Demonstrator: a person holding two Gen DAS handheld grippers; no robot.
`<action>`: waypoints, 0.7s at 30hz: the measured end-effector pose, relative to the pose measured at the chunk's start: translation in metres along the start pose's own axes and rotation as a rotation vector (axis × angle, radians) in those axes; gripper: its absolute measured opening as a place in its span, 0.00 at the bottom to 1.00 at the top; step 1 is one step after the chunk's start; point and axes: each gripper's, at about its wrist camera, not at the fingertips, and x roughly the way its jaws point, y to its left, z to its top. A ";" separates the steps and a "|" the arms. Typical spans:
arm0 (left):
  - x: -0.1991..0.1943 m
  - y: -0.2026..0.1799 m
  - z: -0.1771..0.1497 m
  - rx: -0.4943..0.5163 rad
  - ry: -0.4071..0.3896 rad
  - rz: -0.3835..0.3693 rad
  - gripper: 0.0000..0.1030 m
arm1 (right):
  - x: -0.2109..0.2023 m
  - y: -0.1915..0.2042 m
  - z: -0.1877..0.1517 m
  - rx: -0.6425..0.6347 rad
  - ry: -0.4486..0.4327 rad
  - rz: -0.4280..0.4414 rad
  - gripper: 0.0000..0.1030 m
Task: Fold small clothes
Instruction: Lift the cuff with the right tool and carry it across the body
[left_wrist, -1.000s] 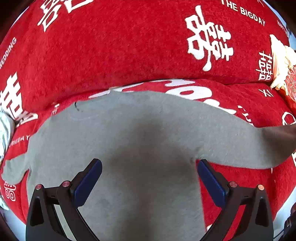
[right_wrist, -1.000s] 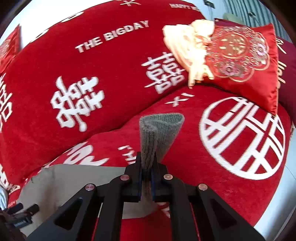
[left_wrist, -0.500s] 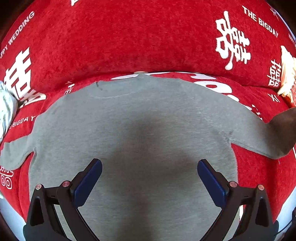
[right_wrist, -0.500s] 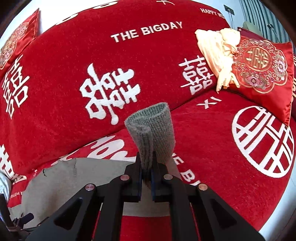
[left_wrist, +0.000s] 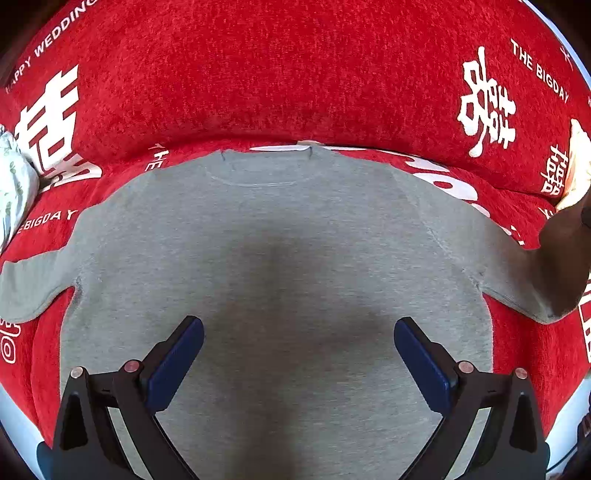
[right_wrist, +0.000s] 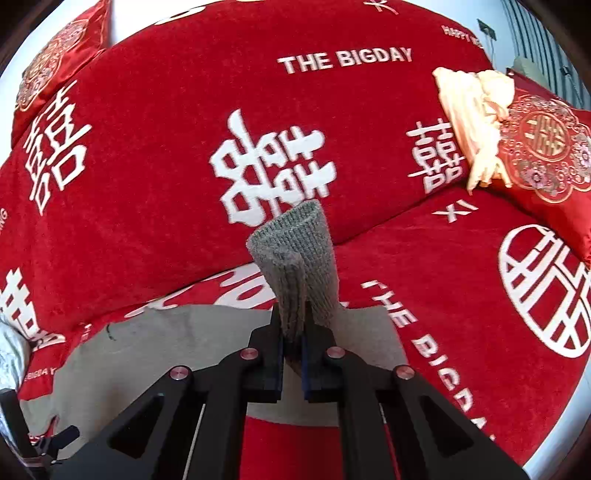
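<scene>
Between the right gripper's (right_wrist: 293, 350) fingers, the sweater's cuff (right_wrist: 295, 254) stands pinched.

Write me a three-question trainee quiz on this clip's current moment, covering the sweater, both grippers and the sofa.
1. True or false: the left gripper is shut on the grey sweater.
2. What does the right gripper hold? A) the ribbed cuff of the sweater's sleeve B) the embroidered cushion C) nothing
3. Fill in: the sweater lies flat on a ____ sofa cover printed with white characters.

Key:
1. False; its jaws stand wide open above the sweater's body.
2. A; the jaws are closed on the cuff, which sticks up beyond them.
3. Red.
</scene>
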 end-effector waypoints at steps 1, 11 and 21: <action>0.001 0.003 0.000 0.001 0.001 0.003 1.00 | 0.000 0.005 -0.001 0.001 0.003 0.013 0.07; 0.003 0.034 -0.004 -0.043 0.005 -0.009 1.00 | 0.001 0.058 -0.007 -0.072 0.013 0.039 0.07; 0.003 0.068 -0.010 -0.074 0.000 -0.003 1.00 | 0.008 0.125 -0.023 -0.156 0.037 0.079 0.07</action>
